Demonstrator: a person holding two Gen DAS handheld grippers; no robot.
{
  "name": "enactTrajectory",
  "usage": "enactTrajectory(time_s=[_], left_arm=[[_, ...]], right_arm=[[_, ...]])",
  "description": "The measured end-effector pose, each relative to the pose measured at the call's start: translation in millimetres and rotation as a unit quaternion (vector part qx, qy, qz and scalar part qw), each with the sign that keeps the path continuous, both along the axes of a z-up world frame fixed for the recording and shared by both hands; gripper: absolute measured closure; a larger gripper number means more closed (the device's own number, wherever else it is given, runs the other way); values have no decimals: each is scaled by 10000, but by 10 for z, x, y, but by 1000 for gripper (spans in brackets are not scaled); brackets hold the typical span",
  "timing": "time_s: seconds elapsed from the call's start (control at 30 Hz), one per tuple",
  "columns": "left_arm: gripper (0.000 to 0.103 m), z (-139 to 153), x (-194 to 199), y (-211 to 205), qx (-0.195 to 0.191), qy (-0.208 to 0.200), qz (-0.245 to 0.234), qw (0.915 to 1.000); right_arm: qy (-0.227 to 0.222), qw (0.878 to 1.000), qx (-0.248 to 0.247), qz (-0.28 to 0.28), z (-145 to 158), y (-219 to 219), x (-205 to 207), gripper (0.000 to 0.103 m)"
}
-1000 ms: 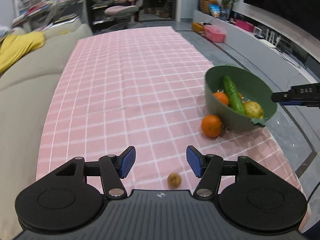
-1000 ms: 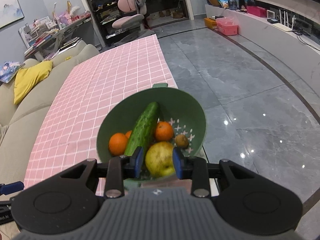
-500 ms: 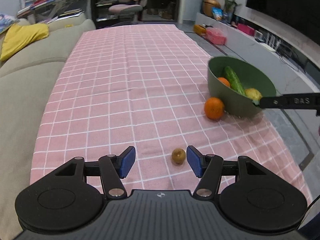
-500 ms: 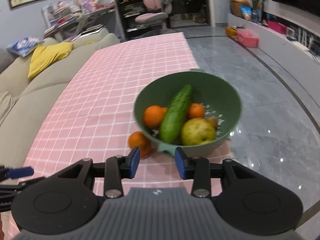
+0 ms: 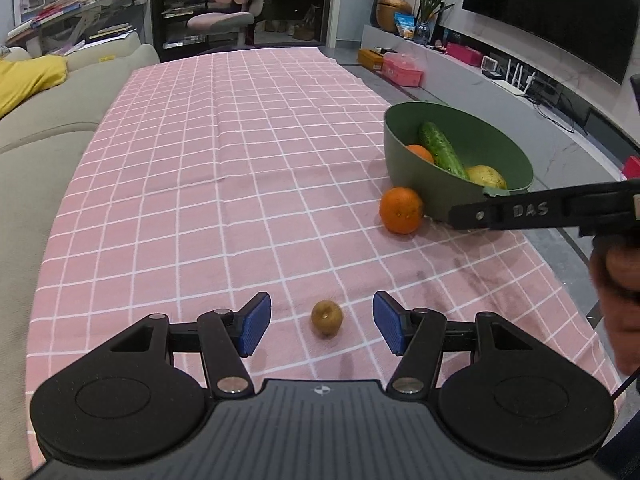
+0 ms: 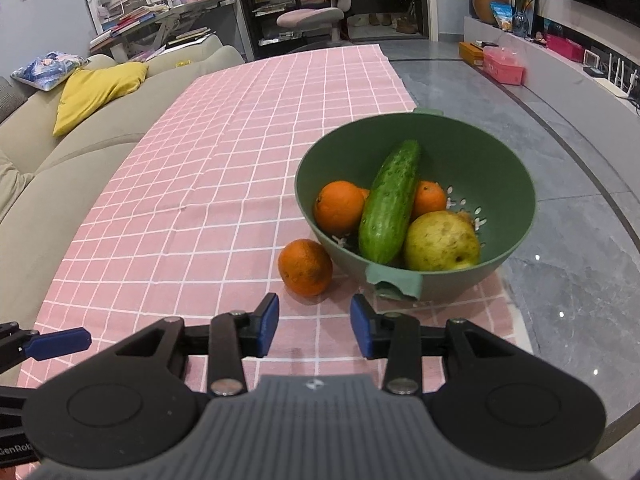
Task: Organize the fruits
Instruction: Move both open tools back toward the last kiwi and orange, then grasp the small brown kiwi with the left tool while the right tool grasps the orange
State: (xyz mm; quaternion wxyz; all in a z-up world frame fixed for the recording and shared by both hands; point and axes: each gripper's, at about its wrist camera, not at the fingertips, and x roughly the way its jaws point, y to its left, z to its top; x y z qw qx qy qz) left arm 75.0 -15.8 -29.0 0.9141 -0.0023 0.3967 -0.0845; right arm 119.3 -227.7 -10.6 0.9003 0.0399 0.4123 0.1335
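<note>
The right gripper (image 6: 314, 330) has backed off the bowl (image 6: 516, 216), jaws apart and empty, toward the loose orange (image 6: 305, 267), while the left gripper (image 5: 322, 330) straddles the kiwi (image 5: 327, 317) open-jawed, presumably for pickup.

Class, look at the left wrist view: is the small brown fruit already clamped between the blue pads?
No: the small brown fruit lies on the cloth, clear of both pads of the left gripper.

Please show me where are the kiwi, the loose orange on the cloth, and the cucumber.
kiwi (image 5: 327, 317): left wrist view, middle of its brown skin.
loose orange (image 6: 305, 267): right wrist view, centre of its peel, beside the bowl.
cucumber (image 6: 390, 202): right wrist view, middle of its length, inside the bowl.
</note>
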Motion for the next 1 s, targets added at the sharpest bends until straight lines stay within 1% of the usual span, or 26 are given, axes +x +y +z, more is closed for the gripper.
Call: enactTrajectory(time_s=[0.17, 0.23, 0.27, 0.37, 0.5, 0.63, 0.67, 0.77, 1.0], left_arm=[[34, -122, 55, -48, -22, 81, -95, 9999], [38, -177, 78, -53, -56, 145, -120, 9998], [42, -202, 84, -56, -62, 163, -126, 9998], [48, -275, 92, -42, -69, 164, -126, 9998], [59, -313, 118, -42, -74, 149, -144, 9998], [65, -324, 167, -74, -88, 108, -241, 9996], [69, -338, 180, -83, -77, 145, -255, 9995], [70, -383, 196, -92, 22, 263, -264, 9993], [70, -403, 240, -44, -109, 302, -216, 9993]], right_arm=[[134, 9999, 67, -46, -85, 38, 58, 66], [178, 9997, 98, -96, -107, 66, 90, 66], [193, 9997, 112, -112, -114, 78, 104, 66], [246, 9995, 108, -153, -167, 127, 124, 66], [257, 9994, 51, -216, -230, 199, 163, 66], [231, 9994, -27, -264, -301, 267, 205, 66], [233, 9993, -36, -280, -315, 282, 216, 66], [223, 9992, -62, -317, -345, 321, 234, 66], [178, 9987, -53, -470, -377, 361, 303, 66]])
